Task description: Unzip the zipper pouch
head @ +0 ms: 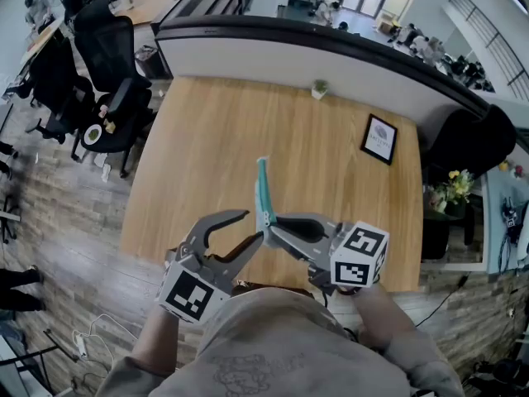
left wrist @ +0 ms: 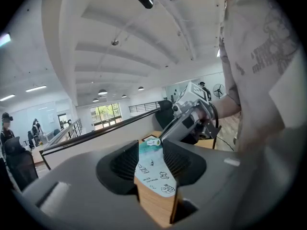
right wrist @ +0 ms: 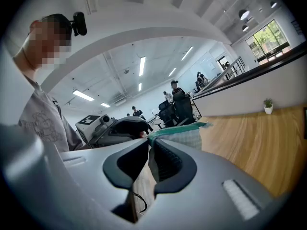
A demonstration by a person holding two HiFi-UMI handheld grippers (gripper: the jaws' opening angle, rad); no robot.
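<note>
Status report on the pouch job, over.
Right gripper shut on the zipper pouch, held upright above the table. Left gripper open, close beside it. Framed picture and small plant far off, not in the way.

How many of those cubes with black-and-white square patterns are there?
2. One marker cube rides on the left gripper, lower left in the head view. The other marker cube is on the right gripper, lower right. None appears hidden.
</note>
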